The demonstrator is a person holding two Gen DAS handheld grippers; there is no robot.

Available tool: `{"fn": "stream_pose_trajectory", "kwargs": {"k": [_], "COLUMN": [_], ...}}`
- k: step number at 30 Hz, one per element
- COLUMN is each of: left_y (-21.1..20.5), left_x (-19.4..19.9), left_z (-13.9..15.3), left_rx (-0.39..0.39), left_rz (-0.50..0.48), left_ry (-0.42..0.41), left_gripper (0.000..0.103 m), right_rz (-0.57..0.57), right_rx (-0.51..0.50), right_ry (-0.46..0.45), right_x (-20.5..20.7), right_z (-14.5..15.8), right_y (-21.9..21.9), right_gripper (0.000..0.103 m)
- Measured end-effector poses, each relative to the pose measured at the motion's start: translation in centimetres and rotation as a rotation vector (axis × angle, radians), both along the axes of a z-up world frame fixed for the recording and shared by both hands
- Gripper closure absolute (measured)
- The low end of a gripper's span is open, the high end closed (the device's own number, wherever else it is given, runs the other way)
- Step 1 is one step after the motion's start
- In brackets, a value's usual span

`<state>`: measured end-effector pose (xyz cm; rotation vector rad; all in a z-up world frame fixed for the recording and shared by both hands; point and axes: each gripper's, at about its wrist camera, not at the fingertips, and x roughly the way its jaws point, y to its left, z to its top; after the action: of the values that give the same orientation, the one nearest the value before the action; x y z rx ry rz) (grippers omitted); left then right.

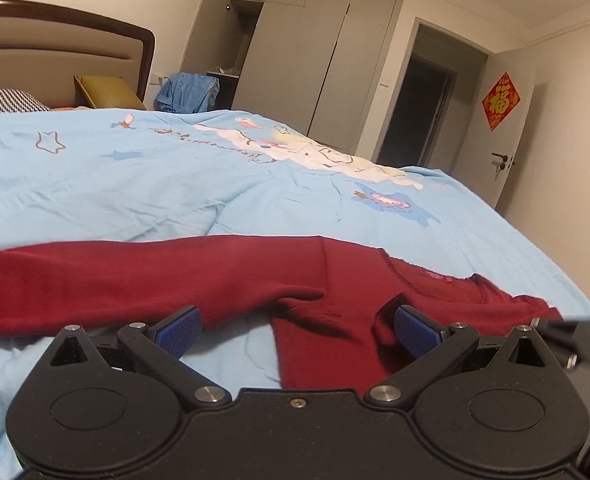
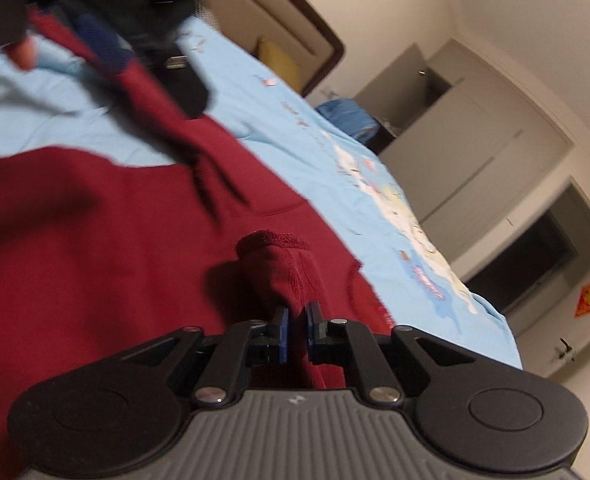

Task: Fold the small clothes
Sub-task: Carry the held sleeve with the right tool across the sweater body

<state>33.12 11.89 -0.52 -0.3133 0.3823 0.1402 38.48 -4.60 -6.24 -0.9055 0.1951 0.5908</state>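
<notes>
So there's a dark red long-sleeved top lying spread out on a bed, on top of a light blue cartoon-print duvet, with one sleeve stretching out flat to the left in the left wrist view. The left tool is sitting low over the near edge of the top with its blue pads standing wide apart, and the fabric of the body is lying between them without being pinched; the right-hand pad looks like it's tucking just under a fold of the cloth. The right tool is doing the actual gripping here: its two fingers are squeezed together on a bunched-up piece of the red fabric, which looks like a sleeve cuff sticking up past the tips, held above the rest of the garment. In the right wrist view the left tool is also showing up blurry in the top-left corner, with a bit of the person's fingertip next to it. Behind the bed there's a padded headboard, a yellow cushion, a checked pillow, grey wardrobe doors and a red paper decoration hanging on the open door.
</notes>
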Motion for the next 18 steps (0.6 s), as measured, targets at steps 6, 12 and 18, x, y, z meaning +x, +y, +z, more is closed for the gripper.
{"fn": "stream_pose_trajectory", "kwargs": {"k": [6,12,18], "left_y": [-1.6,-4.7,-6.8], "left_x": [1.7,5.4,8.6], "left_z": [-0.4,-1.5,-4.5], "left_rx": [-0.018,-0.008,0.049], "left_rz": [-0.053,-0.142,-0.133], "left_ry": [0.001,0.027,0.121], "left_gripper": [0.001,0.001,0.001], "right_rz": [0.023,-0.08,-0.281], "right_rx": [0.04,0.215,0.43], "right_ry": [0.05,0.151,0.253], "right_x": [-2.3,-1.4,2.1], "right_z": [-0.3,2.3,4.0], "right_y": [-3.3,-9.5,-17.0], "right_gripper": [0.039,0.01,0.001]}}
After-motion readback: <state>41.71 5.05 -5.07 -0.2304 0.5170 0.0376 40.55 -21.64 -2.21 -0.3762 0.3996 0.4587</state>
